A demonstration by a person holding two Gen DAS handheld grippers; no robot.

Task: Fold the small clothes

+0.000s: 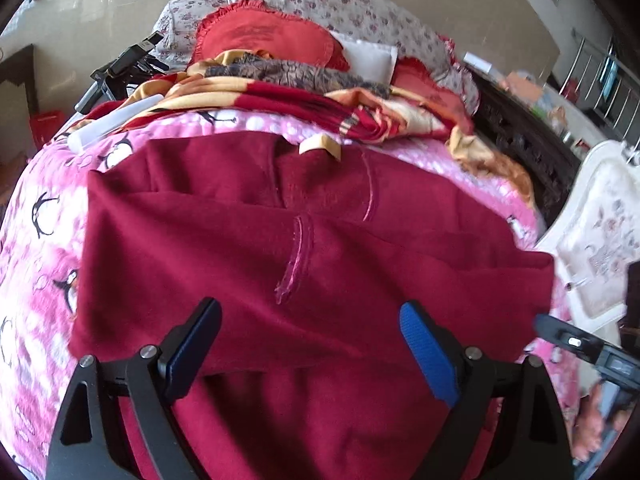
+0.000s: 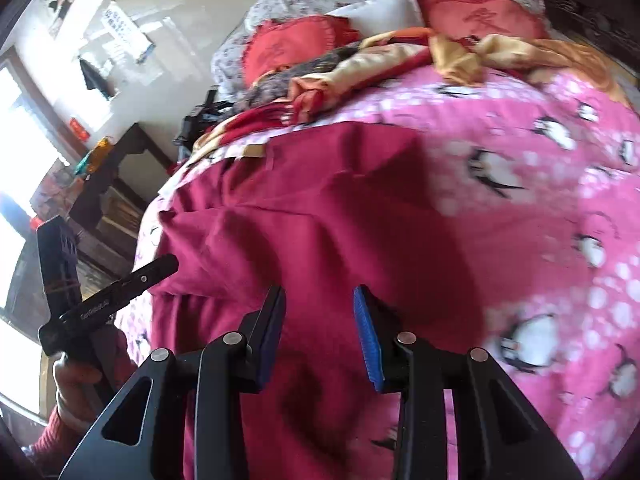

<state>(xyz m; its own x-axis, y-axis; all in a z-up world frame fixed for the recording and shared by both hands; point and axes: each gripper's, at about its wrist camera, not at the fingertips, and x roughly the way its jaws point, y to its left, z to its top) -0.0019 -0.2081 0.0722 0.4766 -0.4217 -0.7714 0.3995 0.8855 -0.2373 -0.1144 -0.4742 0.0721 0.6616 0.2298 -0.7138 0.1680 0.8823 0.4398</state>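
Observation:
A dark red garment (image 1: 304, 264) lies spread on the pink penguin bedspread (image 1: 36, 264), partly folded over itself, with a tan label at its far edge. My left gripper (image 1: 310, 344) is open just above its near part, holding nothing. In the right wrist view the same garment (image 2: 304, 216) fills the middle, and my right gripper (image 2: 320, 328) is open above it, empty. The left gripper (image 2: 116, 292) shows at the left edge of that view, and the right gripper (image 1: 576, 340) shows at the right edge of the left wrist view.
A red and yellow blanket (image 1: 360, 108) is heaped beyond the garment, with red heart cushions (image 1: 264, 40) and floral pillows (image 1: 344, 4) behind. A white tube (image 1: 112, 124) lies at the far left. A white chair (image 1: 600, 224) stands to the right of the bed.

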